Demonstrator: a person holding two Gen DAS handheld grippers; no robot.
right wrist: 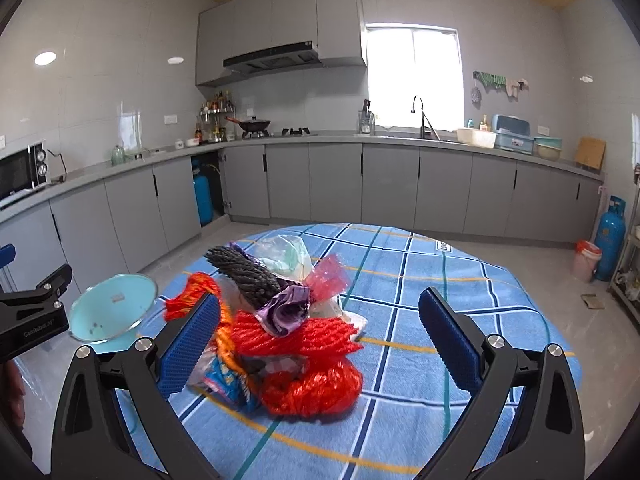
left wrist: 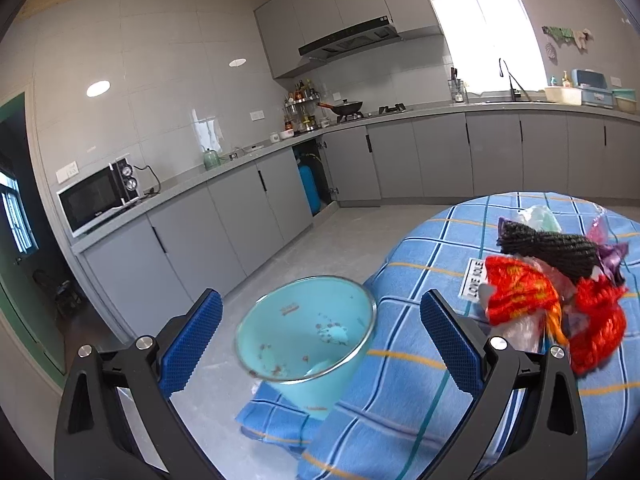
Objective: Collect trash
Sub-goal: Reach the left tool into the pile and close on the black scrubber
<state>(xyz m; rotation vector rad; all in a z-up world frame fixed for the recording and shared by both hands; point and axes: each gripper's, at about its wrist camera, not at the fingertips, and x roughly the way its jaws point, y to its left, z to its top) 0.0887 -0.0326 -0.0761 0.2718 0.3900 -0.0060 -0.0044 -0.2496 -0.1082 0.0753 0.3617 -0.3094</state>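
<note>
Right gripper [right wrist: 320, 336]: jaws standing wide apart, pinching nothing, facing the trash pile. Left gripper [left wrist: 322, 344]: jaws likewise spread, nothing between the pads; the teal bowl [left wrist: 306, 332] is showing in the gap but appears untouched.

Trash pile [right wrist: 288, 328]: sitting in a heap on the round table, toward its left side in the right wrist view. Contents: red mesh netting [right wrist: 312, 376], a dark mesh bundle [right wrist: 248, 276], a purple wrapper [right wrist: 286, 308], pink film, clear plastic bags [right wrist: 286, 254], and a blue-printed packet [right wrist: 228, 380] at the near edge.

Teal bowl: sitting at the table's edge, just beside the pile, tilted in both views; a few brown specks and a pale scrap are lying inside. No piece of the pile is in it.

Progress, as judged: the trash is looking gathered into one heap, but nothing is being held and none is in the bowl; the collecting itself is still ahead.

Surface: blue checked tablecloth [right wrist: 440, 292] with orange and dark lines, hanging over the rim.

Room: kitchen with grey cabinets [right wrist: 392, 184], a range hood, a wok on the hob, a sink under a bright window, a microwave [left wrist: 100, 196] and a blue gas cylinder [right wrist: 610, 236].
</note>
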